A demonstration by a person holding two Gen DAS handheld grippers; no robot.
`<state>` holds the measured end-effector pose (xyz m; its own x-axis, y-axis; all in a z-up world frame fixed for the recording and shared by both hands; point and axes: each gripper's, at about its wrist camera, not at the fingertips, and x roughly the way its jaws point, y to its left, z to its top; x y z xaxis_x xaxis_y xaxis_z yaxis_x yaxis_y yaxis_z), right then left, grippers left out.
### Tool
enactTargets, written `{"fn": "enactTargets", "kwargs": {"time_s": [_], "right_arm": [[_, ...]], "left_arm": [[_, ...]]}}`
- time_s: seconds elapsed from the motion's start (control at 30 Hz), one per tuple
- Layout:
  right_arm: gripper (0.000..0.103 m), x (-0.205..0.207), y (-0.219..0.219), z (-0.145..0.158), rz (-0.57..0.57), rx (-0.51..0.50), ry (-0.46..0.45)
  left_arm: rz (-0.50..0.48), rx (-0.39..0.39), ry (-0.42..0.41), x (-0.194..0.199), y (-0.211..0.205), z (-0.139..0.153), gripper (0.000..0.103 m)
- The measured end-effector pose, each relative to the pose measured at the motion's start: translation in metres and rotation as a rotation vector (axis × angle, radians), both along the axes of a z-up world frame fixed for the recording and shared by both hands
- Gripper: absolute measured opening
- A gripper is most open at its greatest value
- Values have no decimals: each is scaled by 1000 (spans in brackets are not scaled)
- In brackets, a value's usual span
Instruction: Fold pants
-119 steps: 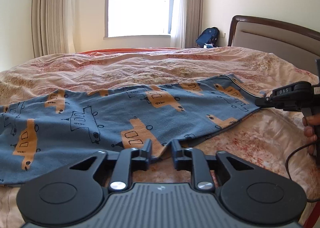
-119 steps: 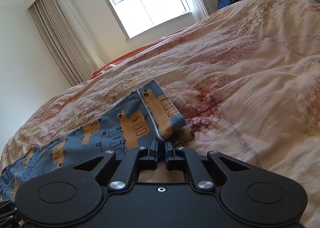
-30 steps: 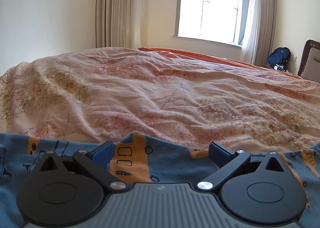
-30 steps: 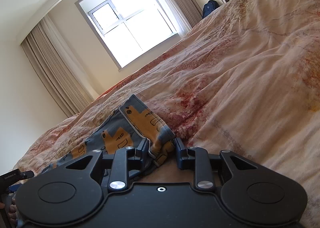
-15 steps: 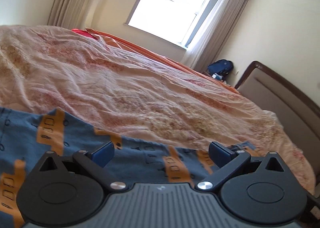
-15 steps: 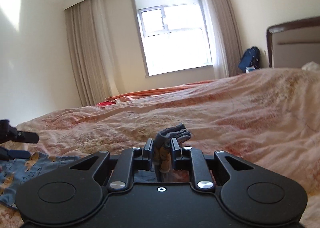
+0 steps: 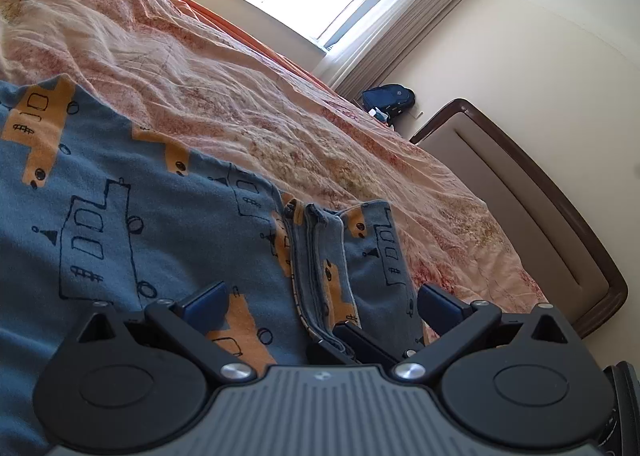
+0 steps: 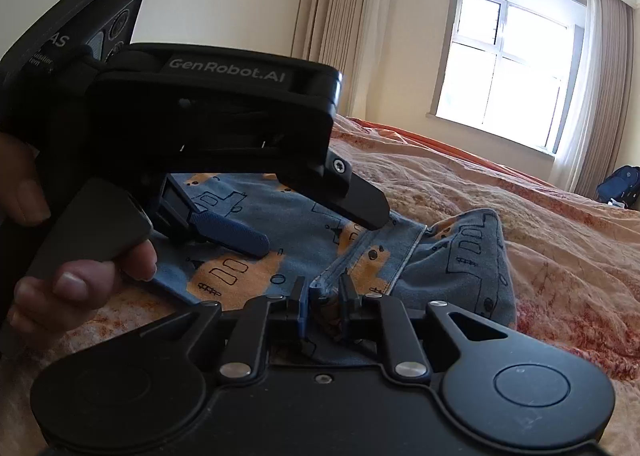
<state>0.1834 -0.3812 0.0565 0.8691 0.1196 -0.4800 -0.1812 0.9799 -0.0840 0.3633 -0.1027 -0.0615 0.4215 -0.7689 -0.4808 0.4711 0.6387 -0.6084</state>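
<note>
Pants, blue with orange vehicle print, lie spread across a pink floral bedspread; one end is doubled back over the rest, hem seams bunched in a ridge near the middle of the left wrist view. Left gripper: fingers spread wide apart, blue pads well separated, nothing between them; it hovers low above the folded cloth, and contact with the fabric cannot be judged. Right gripper: fingers drawn close together, pinching a bunched hem edge of the pants between the pads; cloth rises in a small peak from the grip and drapes away to the right. In the right wrist view the left gripper appears from the side, just above the pants, one blue pad pointing down toward the print, the other finger angled out over the fold. A hand wraps its handle at the left edge, fingertips curled on the trigger. Beyond the bed: bright window, beige curtains, dark blue backpack on the floor, brown-framed headboard.
</note>
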Motion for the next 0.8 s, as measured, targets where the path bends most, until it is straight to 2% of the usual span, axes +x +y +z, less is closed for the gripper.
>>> {"fn": "enactTargets", "kwargs": {"time_s": [0.2,0.3,0.4,0.43,0.47,0.57,0.63,0.8], "right_arm": [[17,-9,-13,6,-29,86,-51],[17,-15,-14,6,-30,110,-56],[17,-18,-11,6,-6,99,-51],[17,-18,-11,5,2,94,-50],[17,-19,-10,5,8,90,-48],[17,-20,-10,5,10,86,-43],[17,-20,-11,6,8,88,-43],[17,-23,-9,10,22,80,-63]], "left_arm": [[6,-8,34,4,-6,4,102],[21,1,75,8,-13,6,93],[34,38,115,12,-25,5,76],[38,55,118,12,-29,5,65],[39,74,116,13,-33,5,45],[53,135,104,11,-41,6,17],[59,134,84,8,-40,9,12],[64,154,5,-5,-37,22,10]]}}
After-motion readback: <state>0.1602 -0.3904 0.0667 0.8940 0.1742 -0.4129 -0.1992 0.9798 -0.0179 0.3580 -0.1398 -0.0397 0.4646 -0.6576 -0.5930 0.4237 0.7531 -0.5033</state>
